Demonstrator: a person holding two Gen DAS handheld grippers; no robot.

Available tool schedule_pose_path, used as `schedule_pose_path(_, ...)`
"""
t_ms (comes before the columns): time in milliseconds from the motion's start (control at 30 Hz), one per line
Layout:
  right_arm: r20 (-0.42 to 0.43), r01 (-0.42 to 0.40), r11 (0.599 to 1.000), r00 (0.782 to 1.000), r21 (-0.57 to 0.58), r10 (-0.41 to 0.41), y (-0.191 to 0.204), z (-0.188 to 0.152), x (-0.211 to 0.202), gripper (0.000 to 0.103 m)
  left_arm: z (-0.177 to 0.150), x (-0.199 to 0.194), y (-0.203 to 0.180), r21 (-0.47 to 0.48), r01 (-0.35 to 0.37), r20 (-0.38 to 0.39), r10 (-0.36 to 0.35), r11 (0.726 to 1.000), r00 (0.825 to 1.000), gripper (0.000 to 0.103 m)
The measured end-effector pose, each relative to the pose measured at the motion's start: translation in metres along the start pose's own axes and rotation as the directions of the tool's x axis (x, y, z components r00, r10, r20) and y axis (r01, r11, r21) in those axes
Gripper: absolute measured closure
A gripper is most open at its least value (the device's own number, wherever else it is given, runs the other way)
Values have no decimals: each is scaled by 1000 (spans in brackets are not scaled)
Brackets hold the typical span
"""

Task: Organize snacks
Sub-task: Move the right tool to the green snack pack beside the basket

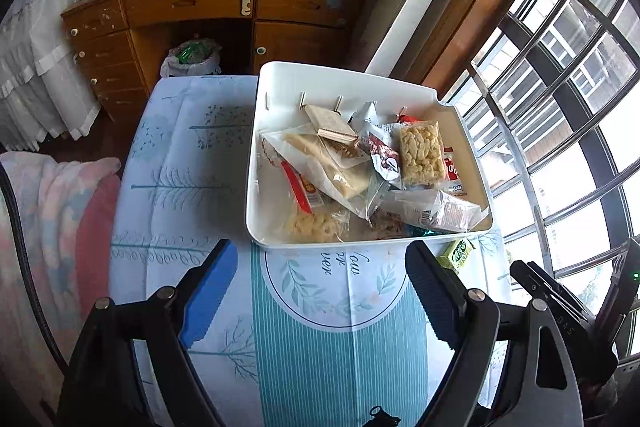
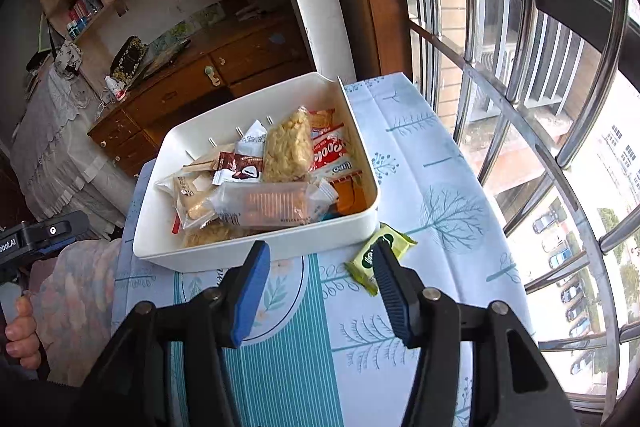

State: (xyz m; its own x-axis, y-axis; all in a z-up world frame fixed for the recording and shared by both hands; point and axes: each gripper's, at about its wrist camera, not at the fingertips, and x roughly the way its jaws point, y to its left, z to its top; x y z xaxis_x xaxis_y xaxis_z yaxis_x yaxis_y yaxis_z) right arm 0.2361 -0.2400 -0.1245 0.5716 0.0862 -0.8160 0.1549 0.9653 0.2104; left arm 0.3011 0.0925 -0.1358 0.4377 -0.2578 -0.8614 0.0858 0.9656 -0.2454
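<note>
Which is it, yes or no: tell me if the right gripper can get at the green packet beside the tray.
Probably yes. The green packet lies alone on the tablecloth, outside the white tray, just ahead of the right gripper, whose open jaws hold nothing.

A: Your green snack packet [image 1: 456,254] is half hidden behind the left gripper's finger [image 1: 434,291] there.

B: Yep, and the bottom layer in your white bin [image 2: 256,247] is buried, can't tell what's under the pile. Wrapper print's too small too.
</note>
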Motion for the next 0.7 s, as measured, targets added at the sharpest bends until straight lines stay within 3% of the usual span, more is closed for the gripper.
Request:
schedule_pose_path(167, -100, -40, 997, 994, 69, 47, -24, -9, 14, 47, -28, -4, -15, -62, -35, -4, 34, 997, 999, 18)
schedule_pose_path(367, -202, -85, 981, 972, 173, 119, -50, -12, 40, 47, -58, -5, -33, -106, -116, -16, 115, 988, 993, 18)
schedule_pose_path(500, -250, -56, 976, 962, 208, 108, -61, -11, 59, 47, -74, -1, -40, -138, -168, -35, 165, 976, 986, 18)
schedule_pose_path(700, -308, 5, 984, 950, 178, 51, -60, -10, 89, 47, -96, 6, -46, -149, -275, -74, 267, 950, 961, 18)
